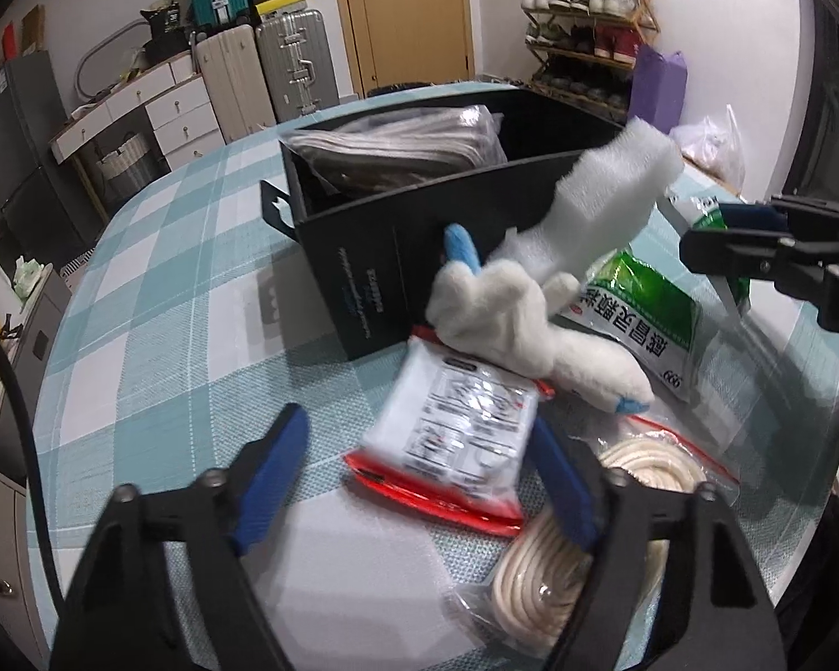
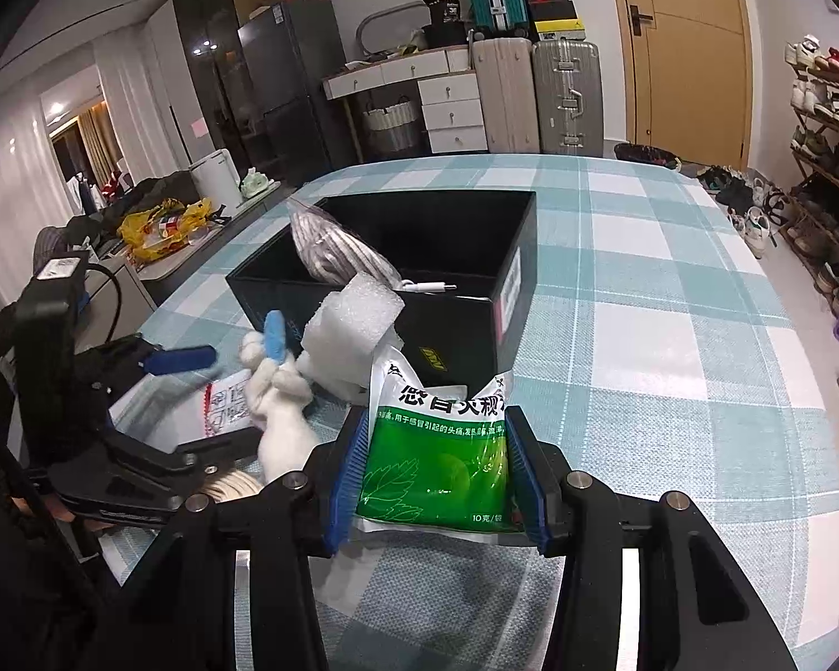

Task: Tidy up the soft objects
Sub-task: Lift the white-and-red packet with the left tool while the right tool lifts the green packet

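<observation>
A black box (image 1: pixel 363 257) stands on the checked table, with a bagged grey cord (image 1: pixel 397 151) inside. In front of it lie a white foam piece (image 1: pixel 615 184), a white plush toy (image 1: pixel 509 324) with blue tips, a red-edged zip bag (image 1: pixel 453 436) and a bagged cream rope (image 1: pixel 542 576). My left gripper (image 1: pixel 419 475) is open around the zip bag; its right finger is at the bag's edge and its left finger stands clear. My right gripper (image 2: pixel 436 475) is shut on a green medicine bag (image 2: pixel 436 447), held just in front of the box (image 2: pixel 458 307).
The teal checked tablecloth (image 2: pixel 671 307) stretches to the right of the box. A white cable (image 2: pixel 425 286) lies inside the box. Suitcases (image 2: pixel 565 95), white drawers (image 2: pixel 453 106) and a shoe rack (image 1: pixel 587 28) stand beyond the table. A purple bag (image 1: pixel 657 84) sits near the rack.
</observation>
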A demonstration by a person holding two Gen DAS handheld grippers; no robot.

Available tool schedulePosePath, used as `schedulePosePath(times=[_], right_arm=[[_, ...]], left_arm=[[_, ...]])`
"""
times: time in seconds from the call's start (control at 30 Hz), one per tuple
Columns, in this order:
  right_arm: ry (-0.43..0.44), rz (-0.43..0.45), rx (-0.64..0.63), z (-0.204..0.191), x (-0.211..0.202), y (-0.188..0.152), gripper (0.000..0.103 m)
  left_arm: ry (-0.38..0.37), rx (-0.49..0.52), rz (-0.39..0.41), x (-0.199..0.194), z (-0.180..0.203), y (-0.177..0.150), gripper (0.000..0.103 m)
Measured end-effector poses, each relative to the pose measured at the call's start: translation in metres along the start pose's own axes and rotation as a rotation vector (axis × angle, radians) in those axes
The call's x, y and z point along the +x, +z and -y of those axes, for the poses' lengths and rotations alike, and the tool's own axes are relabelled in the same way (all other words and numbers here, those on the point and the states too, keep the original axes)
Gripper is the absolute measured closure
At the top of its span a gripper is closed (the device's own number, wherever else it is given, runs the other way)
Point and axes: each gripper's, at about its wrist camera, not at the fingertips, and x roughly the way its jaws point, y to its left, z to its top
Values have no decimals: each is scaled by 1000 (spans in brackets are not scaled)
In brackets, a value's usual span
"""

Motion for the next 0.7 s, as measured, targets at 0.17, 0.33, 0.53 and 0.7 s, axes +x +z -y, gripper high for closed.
schedulePosePath(times=[0.17, 0.33, 0.53, 0.7], right_arm=[[0, 1, 1, 0, 0, 0, 56], [0, 4, -2, 0, 1, 0, 56], [6, 27, -9, 0, -4, 2, 56], [11, 61, -15, -2, -12, 4, 56]], left_arm=[[-18, 11, 15, -4, 2, -1, 48], [-23, 38, 26, -8, 8, -2, 50], [-27, 46, 54, -21, 14, -4, 51], [-30, 12, 83, -34, 8, -9, 51]])
